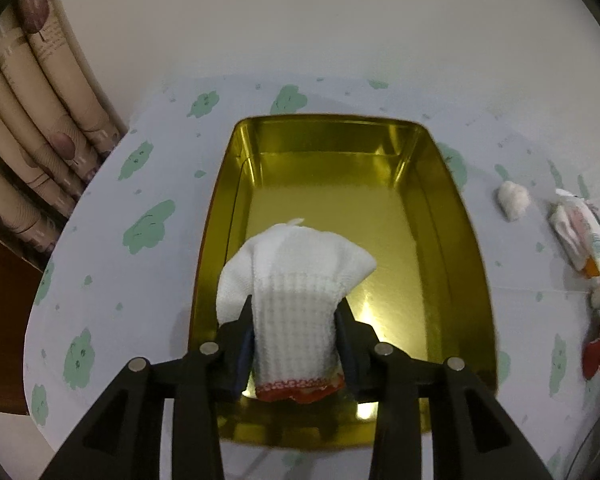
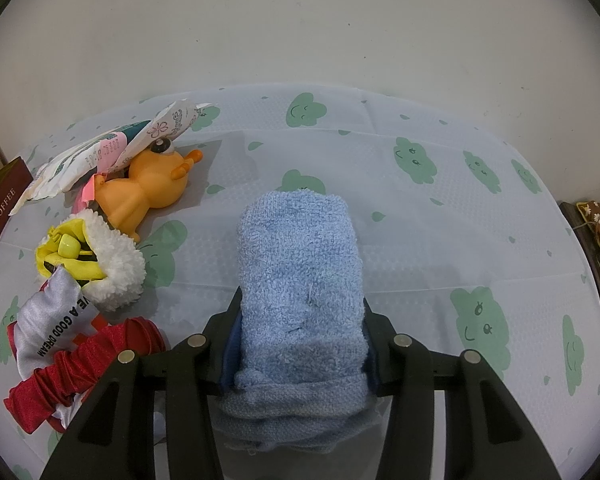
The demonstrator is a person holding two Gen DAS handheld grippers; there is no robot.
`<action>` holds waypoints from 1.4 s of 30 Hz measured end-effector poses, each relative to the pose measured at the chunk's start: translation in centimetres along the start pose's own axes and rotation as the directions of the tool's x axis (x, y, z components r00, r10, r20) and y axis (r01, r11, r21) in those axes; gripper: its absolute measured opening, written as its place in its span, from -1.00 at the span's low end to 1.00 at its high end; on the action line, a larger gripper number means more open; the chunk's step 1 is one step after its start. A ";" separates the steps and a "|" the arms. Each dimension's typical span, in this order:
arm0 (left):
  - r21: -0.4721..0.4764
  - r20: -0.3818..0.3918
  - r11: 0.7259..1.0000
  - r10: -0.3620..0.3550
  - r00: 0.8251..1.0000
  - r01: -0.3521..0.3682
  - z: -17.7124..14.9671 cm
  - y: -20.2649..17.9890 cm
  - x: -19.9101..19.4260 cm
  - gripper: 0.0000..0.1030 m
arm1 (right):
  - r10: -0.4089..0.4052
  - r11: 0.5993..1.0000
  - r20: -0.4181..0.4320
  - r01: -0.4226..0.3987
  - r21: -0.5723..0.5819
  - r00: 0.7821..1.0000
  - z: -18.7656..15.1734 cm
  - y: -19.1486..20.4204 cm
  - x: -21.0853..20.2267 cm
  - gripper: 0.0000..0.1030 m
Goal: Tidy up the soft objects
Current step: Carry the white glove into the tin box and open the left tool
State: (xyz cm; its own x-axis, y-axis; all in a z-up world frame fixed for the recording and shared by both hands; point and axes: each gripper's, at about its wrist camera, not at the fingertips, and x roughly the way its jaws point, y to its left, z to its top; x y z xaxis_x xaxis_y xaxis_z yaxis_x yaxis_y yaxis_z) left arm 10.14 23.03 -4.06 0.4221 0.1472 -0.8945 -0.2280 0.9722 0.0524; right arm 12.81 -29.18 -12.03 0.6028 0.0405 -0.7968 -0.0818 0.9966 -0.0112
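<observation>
Meanwhile, the left gripper (image 1: 296, 336) is bracketing a white knit glove (image 1: 296, 292) with loosened jaws over the gold metal tin (image 1: 452, 240), while the right gripper (image 2: 300, 332) is clamping a folded blue terry towel (image 2: 300, 264) above the desk (image 2: 440, 240).

I work in what looks like a home: a table under a cloud-printed cloth (image 2: 380, 184), patterned curtains (image 1: 32, 120) at upper left, a plain wall (image 2: 300, 20) behind. Toys such as an orange rubber figure (image 2: 148, 188) lie at left.
</observation>
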 end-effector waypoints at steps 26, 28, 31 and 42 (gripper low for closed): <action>-0.019 0.193 0.999 -0.041 0.980 0.045 -7.1 1.8 -6.3 -0.28 | -0.093 0.987 0.039 0.087 0.133 0.995 1.3 -0.4 -3.2 -0.36; -0.017 0.183 0.995 -0.089 0.979 0.093 -7.1 1.8 -6.0 -0.28 | -0.110 0.985 0.073 0.099 0.140 0.991 2.0 -0.1 -4.9 -0.36; -0.002 0.182 0.988 -0.151 0.972 0.154 -6.4 1.7 -5.3 -0.28 | -0.072 0.991 0.128 0.056 0.121 0.989 3.1 1.4 -7.5 -0.36; 0.040 0.129 0.995 -0.097 0.987 0.093 -1.4 0.7 -1.6 -0.28 | 0.098 0.994 0.197 -0.089 -0.057 0.975 5.2 9.8 -12.8 -0.36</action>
State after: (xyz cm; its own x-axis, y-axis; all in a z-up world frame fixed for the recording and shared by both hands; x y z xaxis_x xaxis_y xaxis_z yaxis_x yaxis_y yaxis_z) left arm 8.08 23.17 -3.22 0.5515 0.0740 -0.8309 -0.1527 0.9882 -0.0133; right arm 8.46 -19.56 1.18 0.7363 0.1517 -0.6594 -0.1802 0.9833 0.0250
